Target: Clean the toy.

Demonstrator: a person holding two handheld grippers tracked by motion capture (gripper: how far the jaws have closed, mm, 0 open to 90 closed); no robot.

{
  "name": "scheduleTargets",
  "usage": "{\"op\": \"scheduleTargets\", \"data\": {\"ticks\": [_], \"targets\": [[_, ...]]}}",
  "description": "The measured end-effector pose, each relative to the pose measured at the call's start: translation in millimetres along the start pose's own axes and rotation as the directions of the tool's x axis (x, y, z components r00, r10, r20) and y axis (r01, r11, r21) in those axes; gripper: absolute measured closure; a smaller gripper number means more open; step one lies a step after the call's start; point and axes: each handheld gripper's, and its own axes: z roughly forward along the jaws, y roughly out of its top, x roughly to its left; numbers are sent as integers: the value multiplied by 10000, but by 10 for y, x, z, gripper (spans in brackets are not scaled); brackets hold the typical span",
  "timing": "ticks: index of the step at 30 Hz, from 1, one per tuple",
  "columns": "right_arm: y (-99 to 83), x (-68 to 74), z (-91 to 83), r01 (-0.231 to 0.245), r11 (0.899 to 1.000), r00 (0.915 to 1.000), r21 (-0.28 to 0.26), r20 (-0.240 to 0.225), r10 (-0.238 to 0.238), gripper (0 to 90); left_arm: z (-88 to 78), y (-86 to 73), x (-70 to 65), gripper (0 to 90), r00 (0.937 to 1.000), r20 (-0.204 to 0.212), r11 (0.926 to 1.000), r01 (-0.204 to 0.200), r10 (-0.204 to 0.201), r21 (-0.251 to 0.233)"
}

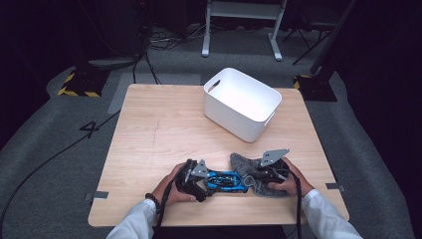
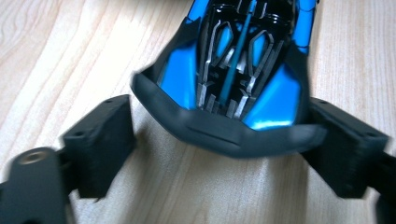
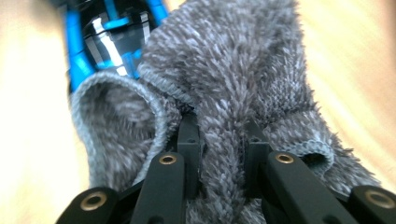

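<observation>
Two tools in play here, both at the near edge of the light wooden table (image 1: 149, 139), and I'll use the shiny blue and black toy car (image 1: 225, 181) as the landmark.

Left tool (image 1: 199, 180) sits right at the car's left end. From the left gripper view its two black pads stand apart, one on each side of the car's dark bumper (image 2: 229, 133). The right pad looks like it touches the bumper; the left one has a clear gap, so nothing is pinched.

Right tool (image 1: 263, 177) is at the car's other end, clamped tight on a fold of the fuzzy grey knitted cloth (image 3: 233, 93). The cloth is bunched up and lies against the car's right end, overlapping it a bit.

The bit that matters: the car's long axis runs left to right along the table, pretty much in line between the two tools, nose or tail pointing straight into the left one. The left hand is the nearer one to grab it; I'd guess the pads just need to close across the width.

Way beyond the car, toward the far side, sits a white plastic bin (image 1: 242, 103) with a handle slot, well apart from everything.
</observation>
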Motion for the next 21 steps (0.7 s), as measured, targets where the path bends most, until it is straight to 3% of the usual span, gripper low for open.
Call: {"op": "scheduleTargets", "data": {"ticks": [3,8,12,13,19,21], "targets": [[-29,35,-44,266,9995,9990,162,-358,-260,753,-1,1,2,164,9999,-59,9999,112,-112,78],[9,50,-34,308,9992,9995,270,35,-309,729,22,23,22,125,9999,21,9998,106,-107,144],[63,-8,-17,-8,10000,9995,36,321,7,727,91,80,61,34,9999,92,9991,-63,59,426],[76,-23,5,-53,10000,9992,2,385,53,730,101,92,82,0,9997,220,9988,-151,141,469],[104,-22,70,-88,9999,9987,101,503,83,735,121,117,64,14,9963,608,9971,-640,615,413],[111,-15,94,-128,9999,9989,43,452,126,735,140,146,20,60,9896,992,9940,-1067,1038,244]]}}
